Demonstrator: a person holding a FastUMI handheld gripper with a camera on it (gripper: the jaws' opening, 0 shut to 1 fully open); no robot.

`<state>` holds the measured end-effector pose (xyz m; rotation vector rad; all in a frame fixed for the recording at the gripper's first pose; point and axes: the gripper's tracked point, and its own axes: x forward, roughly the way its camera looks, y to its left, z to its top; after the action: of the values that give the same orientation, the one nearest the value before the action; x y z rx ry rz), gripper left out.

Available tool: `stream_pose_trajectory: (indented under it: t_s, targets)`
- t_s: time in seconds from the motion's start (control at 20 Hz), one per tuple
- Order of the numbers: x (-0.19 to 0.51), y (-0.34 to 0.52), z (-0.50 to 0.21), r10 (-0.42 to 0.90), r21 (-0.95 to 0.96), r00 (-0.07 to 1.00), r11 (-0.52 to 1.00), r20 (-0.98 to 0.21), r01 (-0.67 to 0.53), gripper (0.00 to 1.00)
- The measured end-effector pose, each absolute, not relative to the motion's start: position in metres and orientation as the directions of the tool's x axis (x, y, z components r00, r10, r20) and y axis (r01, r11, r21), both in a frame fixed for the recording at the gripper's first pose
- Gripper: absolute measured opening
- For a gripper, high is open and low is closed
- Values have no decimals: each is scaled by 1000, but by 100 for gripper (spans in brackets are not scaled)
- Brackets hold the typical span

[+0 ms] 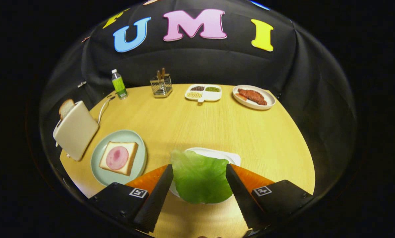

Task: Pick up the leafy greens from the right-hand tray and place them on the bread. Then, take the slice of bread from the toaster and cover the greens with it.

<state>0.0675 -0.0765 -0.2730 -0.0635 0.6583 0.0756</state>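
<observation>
Straddling the greens, tool is spread wide, fingers either side of the leaf, contact unclear. Greens lie on white tray on the tabletop. Left of fingers, plate holds bread with ham. Beyond it, toaster with a slice sticking up. Far back: bottle, rack, meat plate.

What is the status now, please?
Gripper open, fingers either side of lettuce leaf on white tray. Ham bread uncovered; toaster holds slice. Nothing in the way.
</observation>
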Motion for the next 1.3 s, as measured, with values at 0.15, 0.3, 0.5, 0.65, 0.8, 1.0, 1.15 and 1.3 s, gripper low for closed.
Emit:
stream_pose_trajectory:
  t_s: [0.15,0.3,0.5,0.65,0.8,1.0,1.15,1.3]
  targets:
    - [75,-82,-293,52,-50,766,993,-640,-109,99]
    - [78,-85,-311,60,-41,737,992,-673,-118,100]
    - [73,-86,-322,70,-61,727,986,-683,-153,98]
    - [74,-86,-324,78,-53,718,986,-692,-158,97]
    - [77,-88,-325,72,-59,723,986,-687,-155,84]
    - [79,-87,-325,83,-70,725,981,-684,-178,49]
    - [78,-89,-322,72,-64,723,985,-687,-159,18]
    - [79,-87,-324,96,-47,718,983,-689,-177,8]
